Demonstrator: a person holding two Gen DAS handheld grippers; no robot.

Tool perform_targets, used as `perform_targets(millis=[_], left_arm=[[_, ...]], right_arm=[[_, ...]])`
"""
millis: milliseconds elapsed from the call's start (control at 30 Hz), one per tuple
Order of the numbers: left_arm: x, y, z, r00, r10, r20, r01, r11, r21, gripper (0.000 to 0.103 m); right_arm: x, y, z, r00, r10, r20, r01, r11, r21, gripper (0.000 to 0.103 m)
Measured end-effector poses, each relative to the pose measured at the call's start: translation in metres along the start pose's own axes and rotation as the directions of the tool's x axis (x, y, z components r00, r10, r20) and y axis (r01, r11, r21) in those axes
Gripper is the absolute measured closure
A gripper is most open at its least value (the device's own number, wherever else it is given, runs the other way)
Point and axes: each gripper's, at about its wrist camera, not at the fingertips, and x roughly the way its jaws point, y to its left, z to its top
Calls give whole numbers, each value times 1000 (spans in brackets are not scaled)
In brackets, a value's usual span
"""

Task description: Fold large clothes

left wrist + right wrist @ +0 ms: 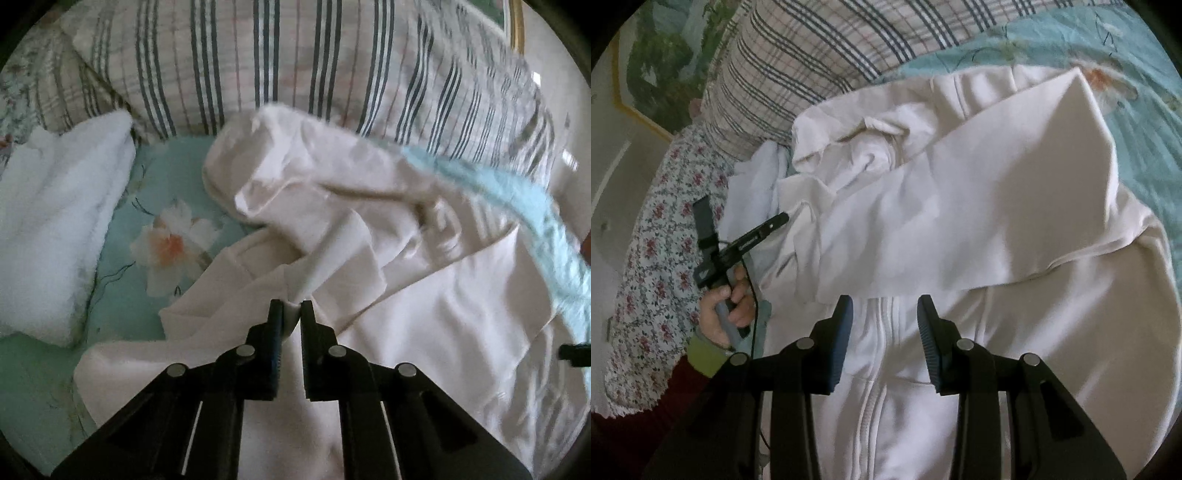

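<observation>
While pinching: left gripper [291,308] jaws clamped on a fold of the white zip jacket [960,229]
Right gripper [885,308]: jaws apart over zipper, seemingly not touching
Jacket: spread mid-bed [129,206], near striped pillow [258,62]

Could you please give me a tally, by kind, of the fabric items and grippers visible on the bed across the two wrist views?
Cream zip-up garment: 1
Folded white towel: 1
Striped pillow: 1
Floral teal bedsheet: 1
Grippers: 2, the left gripper pinching a fold of the garment, the right gripper open above its zip
Total: 6
</observation>
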Motion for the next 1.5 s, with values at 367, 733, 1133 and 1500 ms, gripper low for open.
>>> perform_targets(millis=[367,733,1133,1500], left_arm=[[-27,-158,-33,952,-284,110,290,956,-36,97],[27,-210,-78,933,-354,-61,354,935,4,92],[-38,-105,-133,959,-253,-128,241,965,-98,77],[-24,14,-127,996,13,-86,-42,940,-339,77]], right_arm=[[-17,-38,3,996,-4,90,-9,989,147,66],[-31,-71,10,991,-58,120,30,975,220,66],[21,-64,30,1000,4,18,-8,974,228,59],[49,-30,71,992,57,113,-75,984,159,95]])
